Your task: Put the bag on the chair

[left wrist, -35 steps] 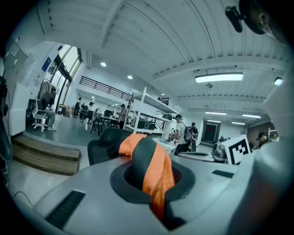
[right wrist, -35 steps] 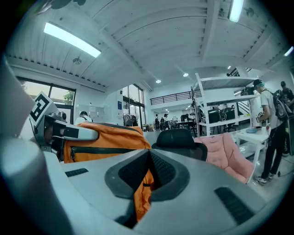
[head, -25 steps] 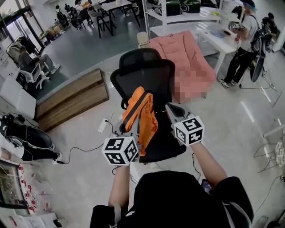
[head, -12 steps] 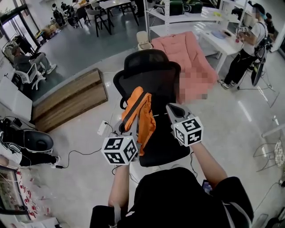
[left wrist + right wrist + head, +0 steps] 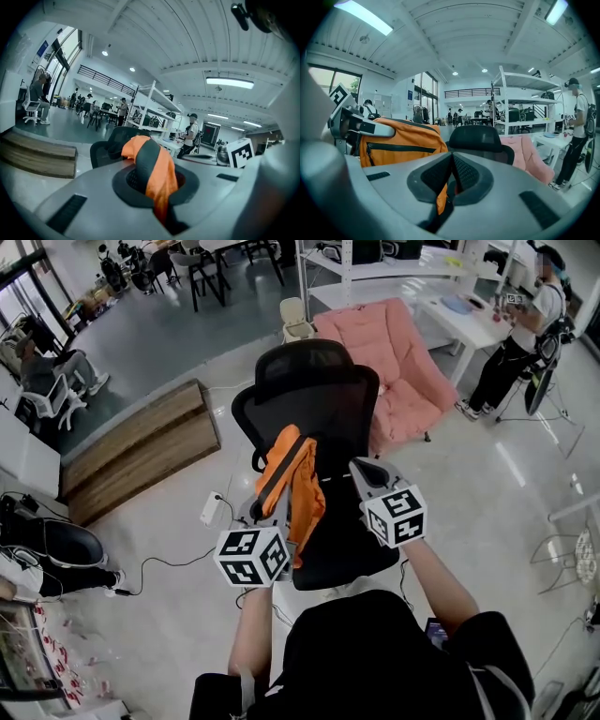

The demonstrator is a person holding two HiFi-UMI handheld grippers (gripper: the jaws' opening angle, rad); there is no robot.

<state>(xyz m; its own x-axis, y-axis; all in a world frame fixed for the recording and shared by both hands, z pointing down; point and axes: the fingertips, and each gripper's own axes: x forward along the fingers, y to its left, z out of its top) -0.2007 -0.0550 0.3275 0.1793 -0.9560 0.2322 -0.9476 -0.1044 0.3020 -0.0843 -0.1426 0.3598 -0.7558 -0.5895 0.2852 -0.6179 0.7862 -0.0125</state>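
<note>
An orange bag (image 5: 298, 488) with a dark strap hangs over the seat of a black office chair (image 5: 314, 399). My left gripper (image 5: 274, 510) is shut on the bag's top fabric, which bulges out between its jaws (image 5: 154, 178) in the left gripper view. My right gripper (image 5: 364, 471) is just right of the bag, over the seat, and not touching it. Its pads (image 5: 452, 161) meet with nothing between them. In the right gripper view the bag (image 5: 403, 140) is at the left and the chair's backrest (image 5: 480, 138) straight ahead.
A pink lounge chair (image 5: 398, 362) stands behind the office chair to the right. A low wooden platform (image 5: 141, 446) lies at the left, with a power strip and cable (image 5: 211, 509) on the floor. A person (image 5: 525, 334) stands by a white desk (image 5: 469, 315) at the far right.
The head view has shifted slightly. The bag still hangs from my left gripper over the seat, and both grippers hold about the same place.
</note>
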